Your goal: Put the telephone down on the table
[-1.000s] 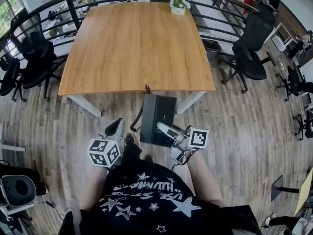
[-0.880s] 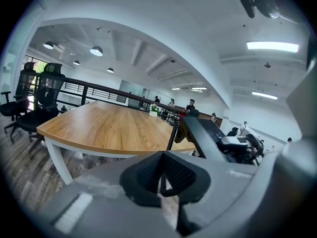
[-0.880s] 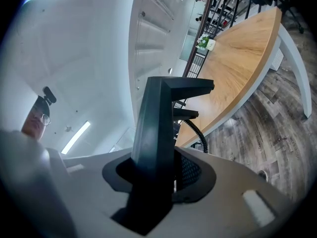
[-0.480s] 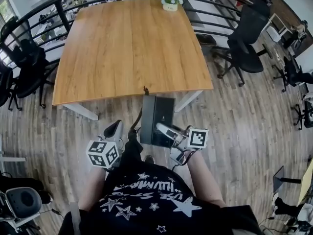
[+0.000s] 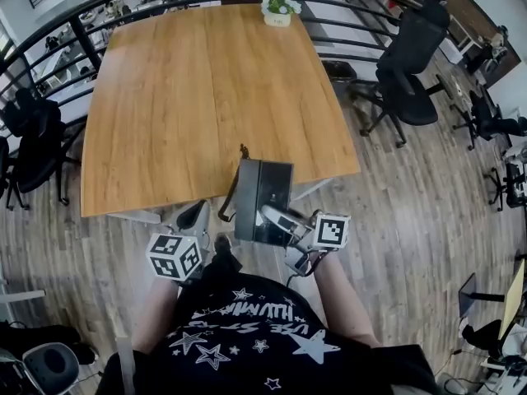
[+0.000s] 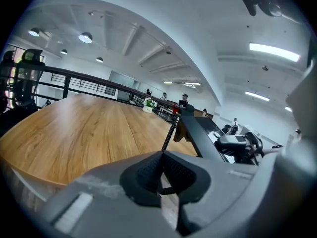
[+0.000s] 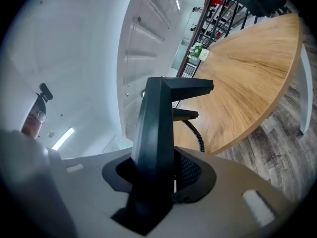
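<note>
A black desk telephone (image 5: 263, 200) hangs in the air at the near edge of the wooden table (image 5: 181, 97), its far end over the tabletop. My right gripper (image 5: 278, 218) is shut on its near side; in the right gripper view the telephone's body (image 7: 156, 128) stands between the pads. A coiled cord (image 5: 226, 204) dangles from the telephone's left side. My left gripper (image 5: 194, 216) is left of the cord, jaws together, holding nothing. In the left gripper view, its tips (image 6: 161, 155) point at the table (image 6: 84, 128) and the telephone (image 6: 198, 138).
A small potted plant (image 5: 277, 8) stands at the table's far edge. A dark railing (image 5: 99, 15) runs behind the table. Black office chairs (image 5: 408, 72) are at the right, and others (image 5: 33, 138) at the left. Wood-plank floor (image 5: 412, 220) surrounds the table.
Both grippers and the telephone have moved forward toward the table. The telephone's far end now reaches over the table's near edge; the grip is unchanged.
</note>
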A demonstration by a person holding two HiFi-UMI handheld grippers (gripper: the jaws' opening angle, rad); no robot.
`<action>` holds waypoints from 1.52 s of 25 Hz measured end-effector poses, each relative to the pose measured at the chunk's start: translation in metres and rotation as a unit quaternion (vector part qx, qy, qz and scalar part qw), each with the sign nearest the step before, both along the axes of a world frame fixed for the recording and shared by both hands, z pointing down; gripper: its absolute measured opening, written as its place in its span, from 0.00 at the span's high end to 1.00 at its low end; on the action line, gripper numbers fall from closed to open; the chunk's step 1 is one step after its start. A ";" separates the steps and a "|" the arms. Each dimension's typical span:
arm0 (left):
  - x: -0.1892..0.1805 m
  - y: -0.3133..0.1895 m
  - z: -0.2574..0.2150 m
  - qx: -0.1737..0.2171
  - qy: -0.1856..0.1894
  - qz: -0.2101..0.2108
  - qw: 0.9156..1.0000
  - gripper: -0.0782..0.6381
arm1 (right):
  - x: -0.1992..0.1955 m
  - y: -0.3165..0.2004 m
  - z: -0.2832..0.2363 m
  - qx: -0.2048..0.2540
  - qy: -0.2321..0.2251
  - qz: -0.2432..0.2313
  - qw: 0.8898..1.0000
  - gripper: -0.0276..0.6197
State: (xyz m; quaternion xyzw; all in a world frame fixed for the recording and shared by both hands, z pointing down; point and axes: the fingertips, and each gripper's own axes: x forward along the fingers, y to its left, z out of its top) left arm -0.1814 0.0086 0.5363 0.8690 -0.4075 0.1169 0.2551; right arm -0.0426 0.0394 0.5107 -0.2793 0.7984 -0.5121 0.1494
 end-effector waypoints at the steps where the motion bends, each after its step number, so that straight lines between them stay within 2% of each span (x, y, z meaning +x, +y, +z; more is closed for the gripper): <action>1: 0.000 -0.011 0.001 0.000 0.001 0.003 1.000 0.89 | -0.001 -0.011 0.001 -0.001 0.003 0.002 1.000 0.71; 13: -0.013 -0.100 0.014 -0.015 0.000 0.032 0.999 0.89 | -0.017 -0.098 0.004 -0.004 0.020 0.028 0.999 0.71; 24: 0.002 -0.137 0.016 -0.021 -0.003 0.093 0.995 0.89 | -0.005 -0.120 0.007 -0.020 0.026 0.071 0.997 0.71; 30: 0.019 -0.141 0.030 -0.030 -0.011 0.096 0.995 0.89 | 0.019 -0.131 0.021 -0.025 0.026 0.076 0.996 0.71; 38: 0.060 -0.142 0.016 -0.037 -0.015 0.057 0.998 0.89 | 0.056 -0.150 0.017 -0.030 0.023 0.027 0.999 0.71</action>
